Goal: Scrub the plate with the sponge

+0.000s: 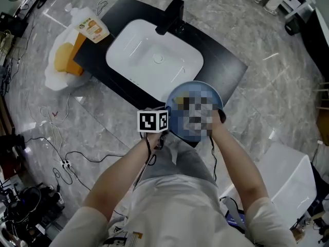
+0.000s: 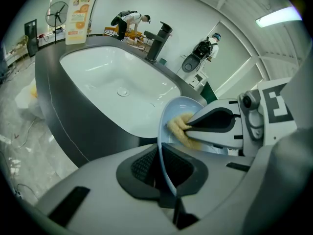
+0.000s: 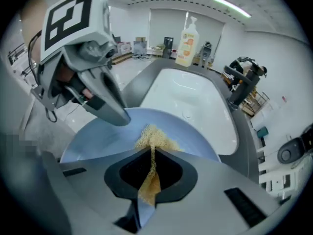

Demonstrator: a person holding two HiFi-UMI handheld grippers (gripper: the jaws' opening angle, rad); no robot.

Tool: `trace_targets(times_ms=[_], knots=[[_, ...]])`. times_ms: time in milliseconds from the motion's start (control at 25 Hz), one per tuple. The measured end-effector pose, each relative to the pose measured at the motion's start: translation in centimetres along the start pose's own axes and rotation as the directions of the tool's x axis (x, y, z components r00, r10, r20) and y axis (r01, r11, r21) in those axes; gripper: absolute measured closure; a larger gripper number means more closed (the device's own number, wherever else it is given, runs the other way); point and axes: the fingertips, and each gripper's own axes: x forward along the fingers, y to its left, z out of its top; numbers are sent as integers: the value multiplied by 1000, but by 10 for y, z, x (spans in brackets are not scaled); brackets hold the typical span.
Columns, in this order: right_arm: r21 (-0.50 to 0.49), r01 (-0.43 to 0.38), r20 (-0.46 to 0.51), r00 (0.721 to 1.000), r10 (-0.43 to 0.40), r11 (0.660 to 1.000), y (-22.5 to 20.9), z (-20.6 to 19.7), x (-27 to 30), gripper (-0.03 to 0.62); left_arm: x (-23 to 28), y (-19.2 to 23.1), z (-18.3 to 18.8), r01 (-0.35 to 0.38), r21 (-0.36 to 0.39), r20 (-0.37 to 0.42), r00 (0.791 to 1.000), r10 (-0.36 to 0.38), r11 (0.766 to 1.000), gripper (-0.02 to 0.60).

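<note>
Head view: plate [image 1: 195, 85] is seen held on edge above the near rim of the bench [image 1: 226, 68], beside the sink [image 1: 154, 58], with the left tongs [image 1: 164, 121] at its left rim. A drop could be caused by hard scrubbing.

Left gripper view: only here are those tongs shown clamped shut on the thin rim, while the sponge [image 2: 180, 129] is pressed on the plate's face by the right tongs [image 2: 191, 125].

Right gripper view: the right tongs are shown closed on a thin pinch of sponge, which could be dragged free.

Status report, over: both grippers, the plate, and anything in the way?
Left gripper shut on plate rim. Right gripper shut on yellow sponge, sponge against plate face. Nothing in the way.
</note>
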Motion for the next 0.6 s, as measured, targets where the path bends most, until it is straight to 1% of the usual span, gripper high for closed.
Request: trace_targets(times_ms=[80, 160, 240, 320, 440, 600], knots=[[61, 63, -5, 998, -63, 996, -20, -8, -3, 548, 0, 1, 0, 4, -23, 6, 1000, -4, 1000, 552], [100, 134, -34, 991, -131, 986, -34, -21, -8, 548, 0, 1, -1, 6, -47, 13, 1000, -5, 999, 552], [130, 207, -78, 977, -199, 970, -44, -38, -15, 548, 0, 1, -1, 7, -67, 19, 1000, -6, 998, 552], [158, 258, -127, 962, -240, 953, -49, -57, -22, 548, 0, 1, 0, 4, -80, 27, 1000, -2, 997, 552], [186, 267, -185, 955, -233, 946, -45, -79, -32, 548, -1, 3, 1, -13, -84, 42, 999, 17, 996, 552], [219, 215, -212, 963, -168, 952, -19, -99, -42, 548, -1, 3, 2, -32, -63, 43, 998, 35, 997, 551]])
